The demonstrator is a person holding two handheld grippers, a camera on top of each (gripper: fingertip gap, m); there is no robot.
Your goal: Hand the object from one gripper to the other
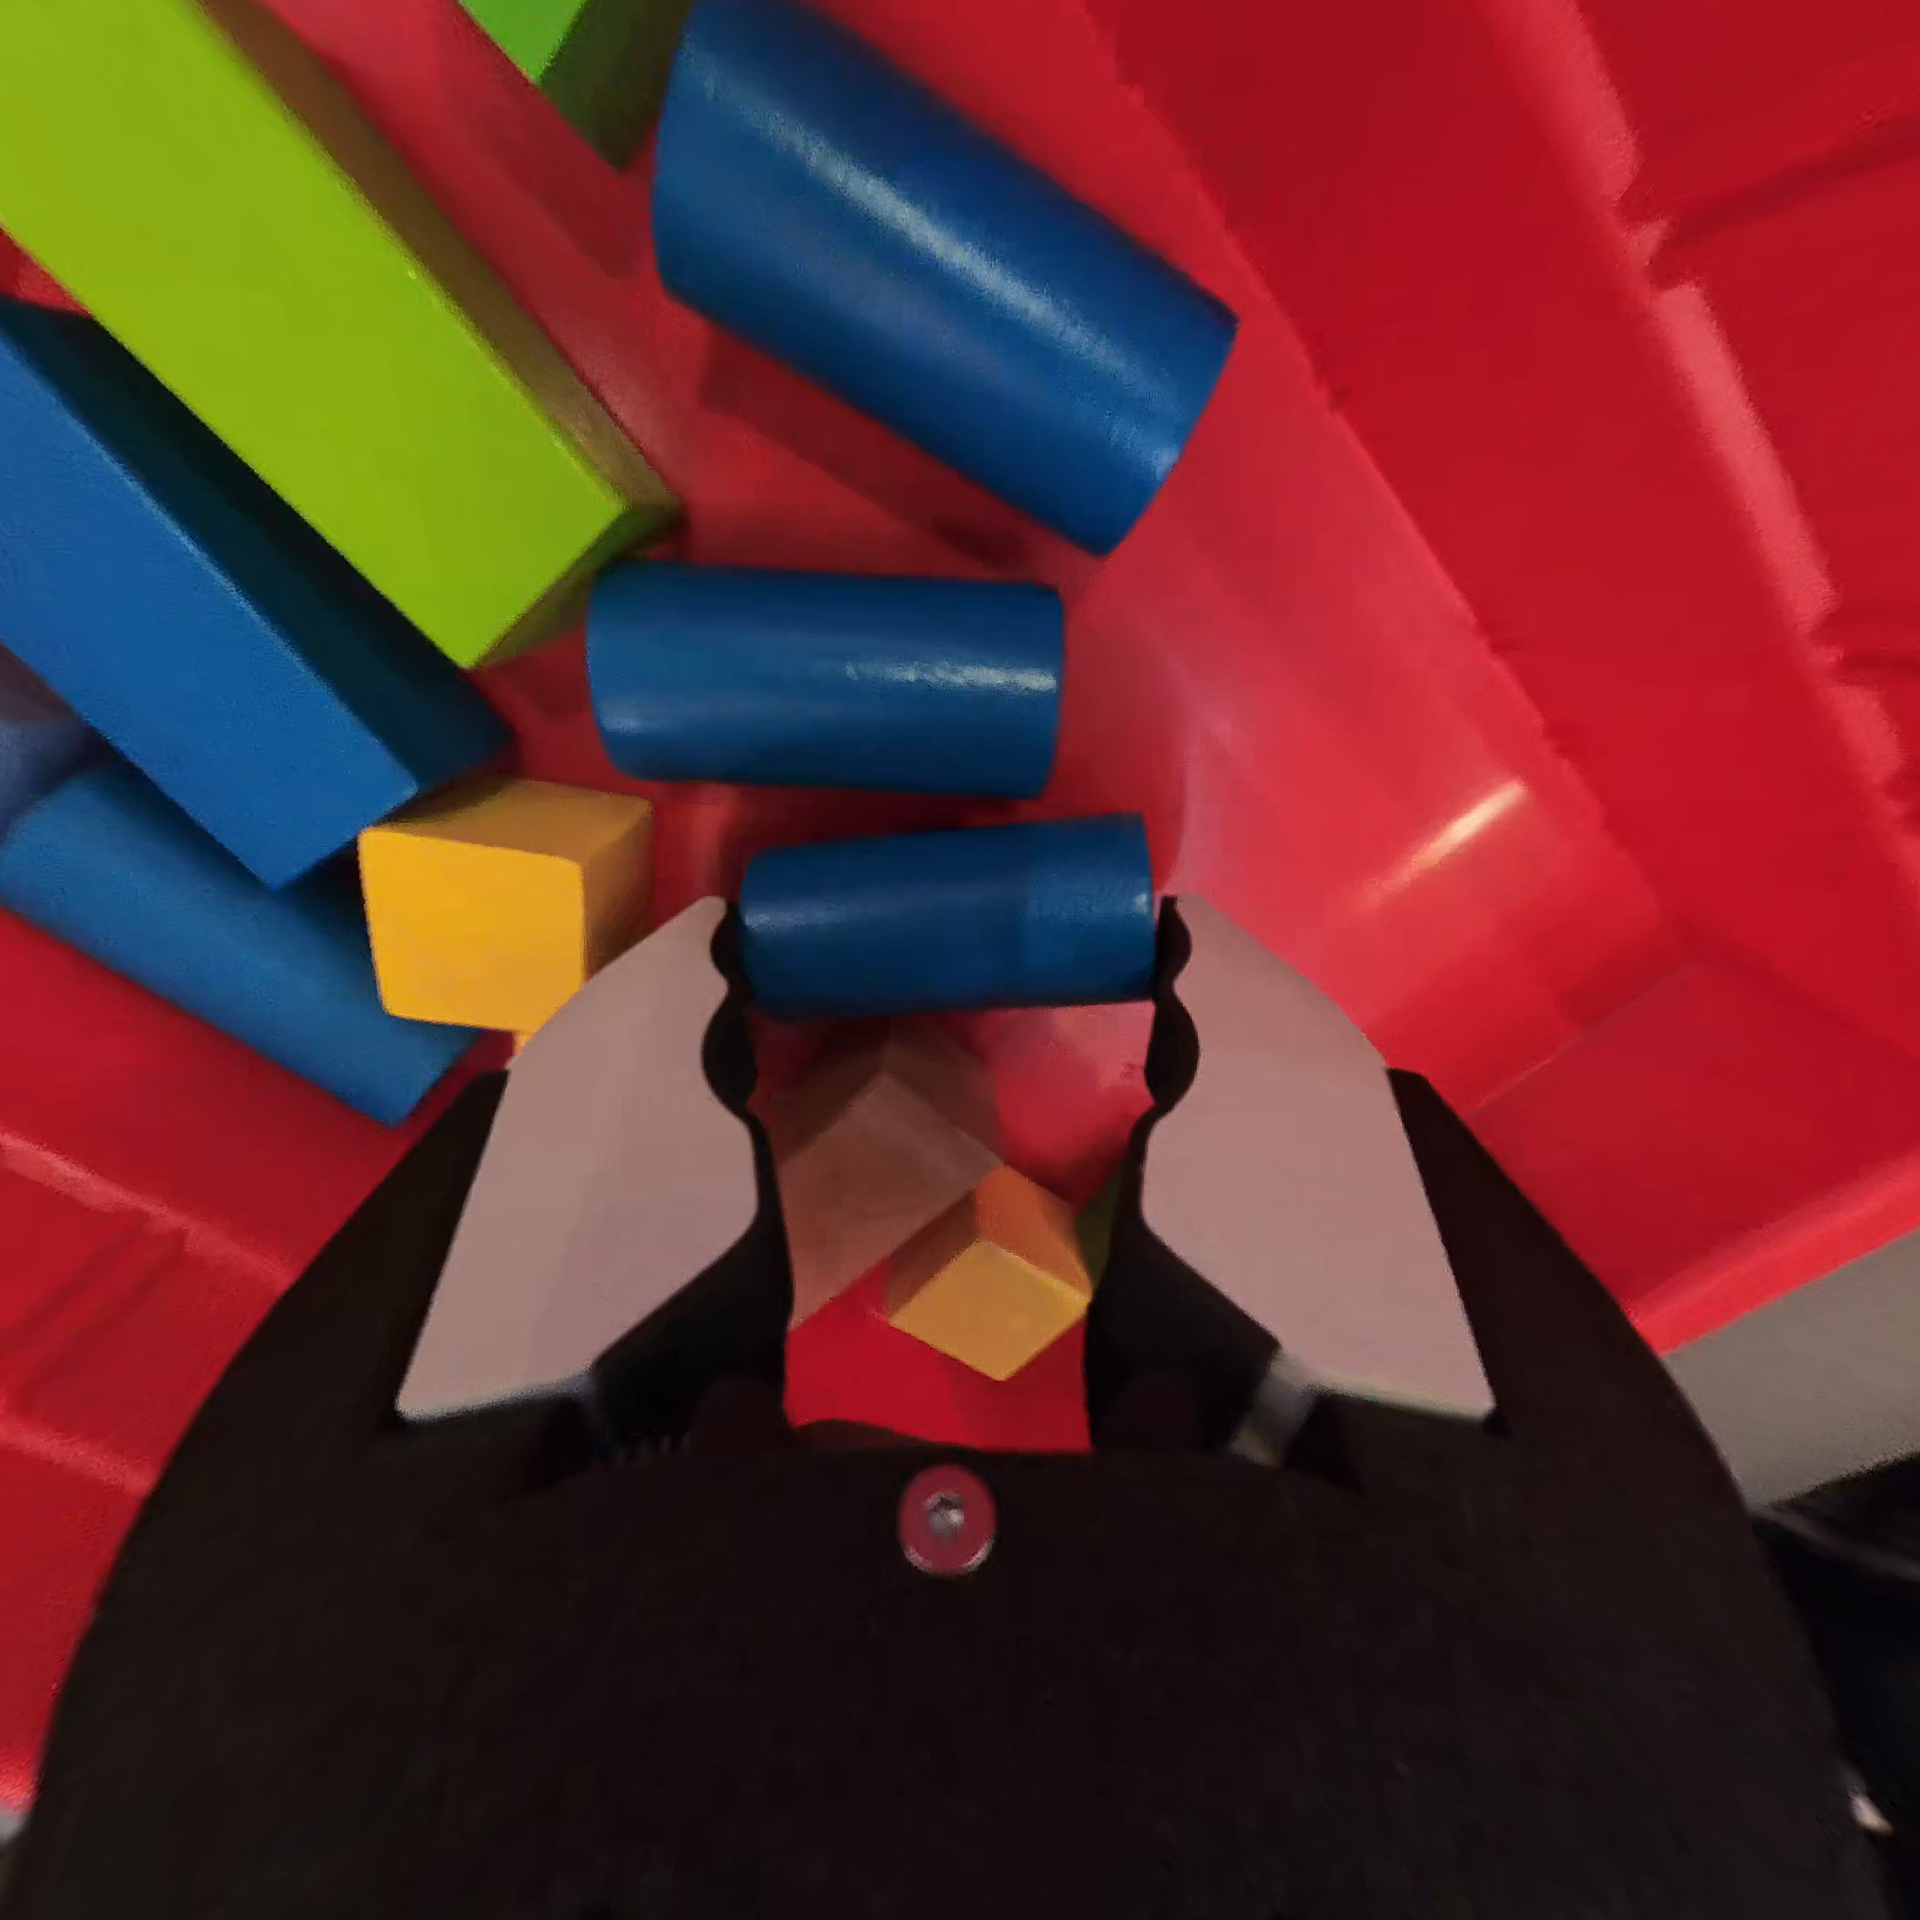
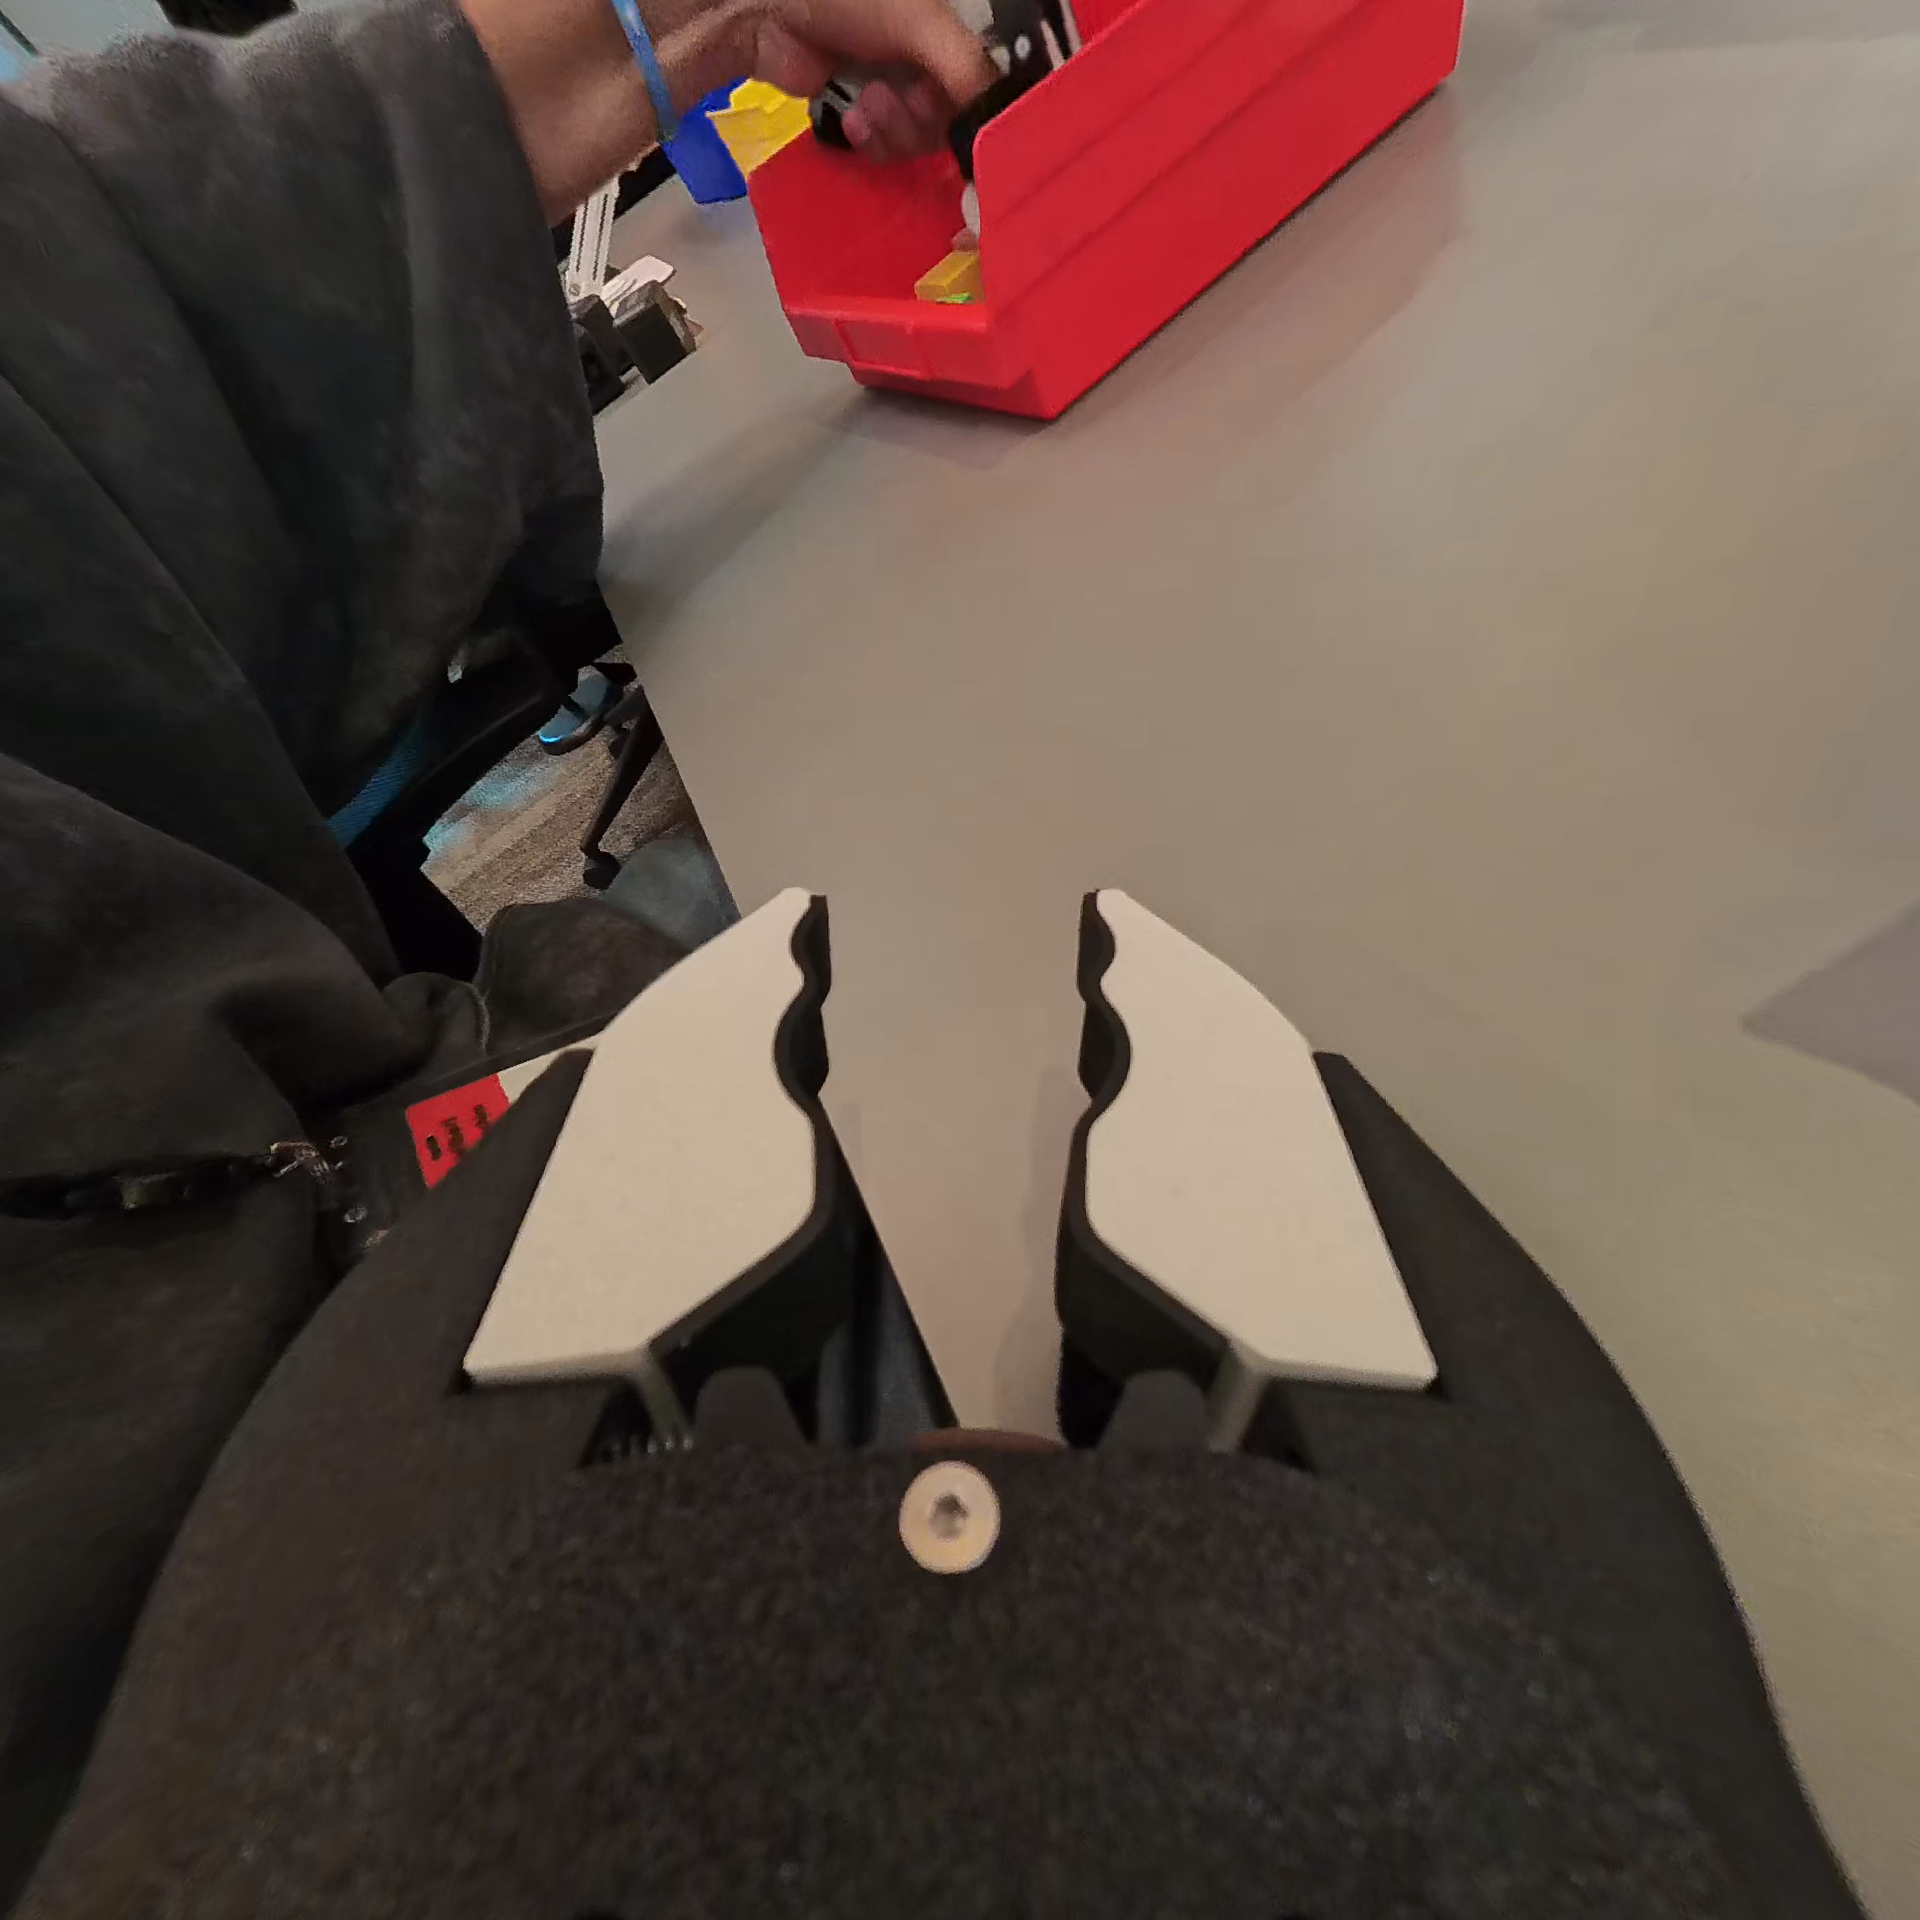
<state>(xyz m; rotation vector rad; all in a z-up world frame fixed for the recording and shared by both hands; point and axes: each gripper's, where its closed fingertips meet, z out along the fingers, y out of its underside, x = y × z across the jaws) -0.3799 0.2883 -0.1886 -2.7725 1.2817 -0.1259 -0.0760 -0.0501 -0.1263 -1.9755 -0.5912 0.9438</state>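
- The left gripper [image 1: 945, 940] was found lowered into a red plastic bin [image 1: 1455, 582], its two fingers clamped on the flat ends of a small blue cylinder [image 1: 940, 914], which was held crosswise between the fingertips.
- Whether the held cylinder was lifted off the bin floor or resting on it could not be told.
- Two further blue cylinders were noted beyond it: a mid-sized one [image 1: 826, 681] just past the held piece and a larger one [image 1: 925, 260] farther along, both lying on their sides.
- A long green block [image 1: 301, 301] and a long blue block [image 1: 177, 623] were seen at the left, lying side by side at a slant, with a yellow cube [image 1: 488, 904] just below the blue block's end.
- Between the fingers, nearer the gripper body, a plain wooden block [image 1: 862, 1164] and a smaller yellow block [image 1: 987, 1299] were observed.
- The right gripper [image 2: 954, 935] was held over a grey table [image 2: 1351, 727], its fingers apart and nothing between them.
- From the right wrist view, the red bin was seen well ahead on the table, with a hand [image 2: 831, 73] at its open top.
- A dark sleeve [image 2: 260, 416] filled the left of that view.
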